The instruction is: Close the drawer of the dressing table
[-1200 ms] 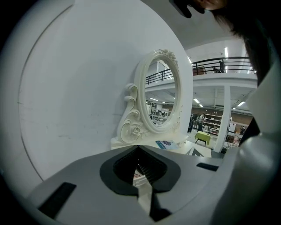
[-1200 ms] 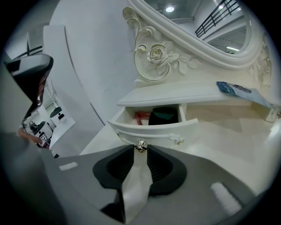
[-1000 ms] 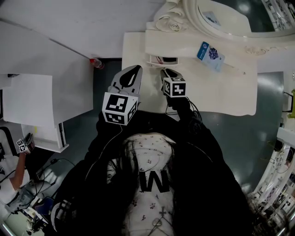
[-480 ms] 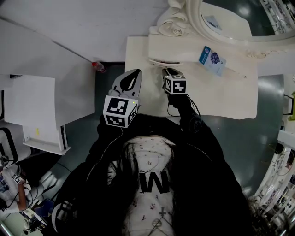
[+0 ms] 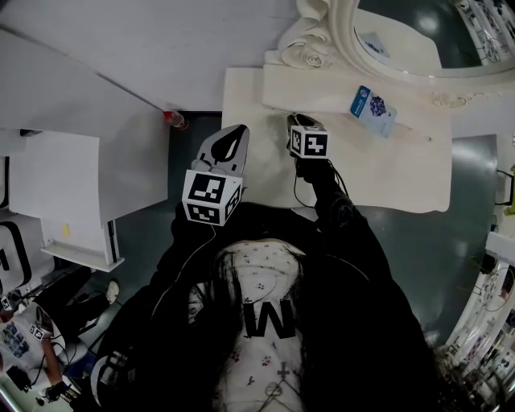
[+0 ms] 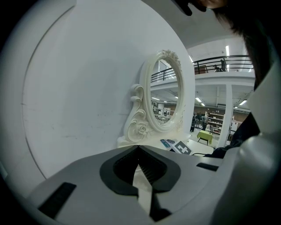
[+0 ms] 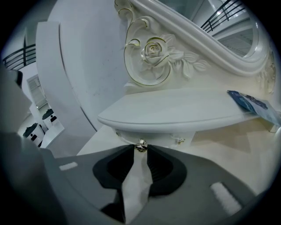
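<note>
Cream dressing table (image 5: 386, 169) against a white wall, with a person standing at its near edge and holding one tool in each hand. An oval mirror (image 5: 418, 24) in a carved frame stands along the far side of the surface; a moulded rose (image 7: 153, 50) decorates the frame's lower left scroll. Below the mirror a raised shelf (image 7: 175, 107) overhangs the surface. The drawer (image 7: 167, 137) sits directly under this shelf at its left end, its front lying back beneath the shelf edge, so it appears pushed in.

Right claw (image 5: 291, 121) reaches to the far left part of the surface and meets the drawer front. In the right gripper view its two tips (image 7: 140, 149) are drawn together on the small metal knob (image 7: 141, 145) of the drawer, which sits between them.

Left claw (image 5: 237, 129) hangs to the left of the right one, above the near left corner of the surface and well apart from the drawer. In the left gripper view its tips (image 6: 139, 147) meet with nothing between them.

A blue packet (image 5: 372, 103) lies on the surface to the right of the drawer, near the mirror's base. A small red-capped bottle (image 5: 173, 121) lies on the dark floor just left of the table.
</note>
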`<state>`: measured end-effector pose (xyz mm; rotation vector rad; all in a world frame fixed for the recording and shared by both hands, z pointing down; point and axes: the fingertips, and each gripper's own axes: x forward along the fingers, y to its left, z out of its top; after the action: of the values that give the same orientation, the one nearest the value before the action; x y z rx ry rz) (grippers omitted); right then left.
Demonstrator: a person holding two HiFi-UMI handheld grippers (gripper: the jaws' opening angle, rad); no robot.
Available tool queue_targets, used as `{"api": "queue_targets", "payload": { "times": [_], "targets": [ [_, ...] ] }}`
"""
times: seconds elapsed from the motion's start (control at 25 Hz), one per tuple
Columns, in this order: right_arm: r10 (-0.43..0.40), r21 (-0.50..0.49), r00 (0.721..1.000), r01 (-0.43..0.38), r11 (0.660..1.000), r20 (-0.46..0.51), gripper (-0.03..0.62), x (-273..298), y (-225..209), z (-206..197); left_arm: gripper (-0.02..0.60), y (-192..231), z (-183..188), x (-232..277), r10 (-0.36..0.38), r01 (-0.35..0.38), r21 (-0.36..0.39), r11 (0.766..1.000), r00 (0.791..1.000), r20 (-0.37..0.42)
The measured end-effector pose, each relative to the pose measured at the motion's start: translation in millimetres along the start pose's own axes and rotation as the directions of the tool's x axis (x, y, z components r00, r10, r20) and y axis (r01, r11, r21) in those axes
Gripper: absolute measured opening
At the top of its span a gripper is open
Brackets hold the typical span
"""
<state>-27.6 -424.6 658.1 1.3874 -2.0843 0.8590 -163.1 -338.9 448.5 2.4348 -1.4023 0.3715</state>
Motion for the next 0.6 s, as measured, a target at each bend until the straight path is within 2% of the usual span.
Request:
{"api": "queue_targets", "payload": {
  "times": [0.6],
  "targets": [
    [0.015, 0.090, 0.999, -0.018, 0.996, 0.034, 0.104, -11.7, 1.9, 2.2, 0.000, 1.6, -2.5, 1.3, -0.015, 0.015, 0.007, 1.000, 1.000, -0.014]
  ]
}}
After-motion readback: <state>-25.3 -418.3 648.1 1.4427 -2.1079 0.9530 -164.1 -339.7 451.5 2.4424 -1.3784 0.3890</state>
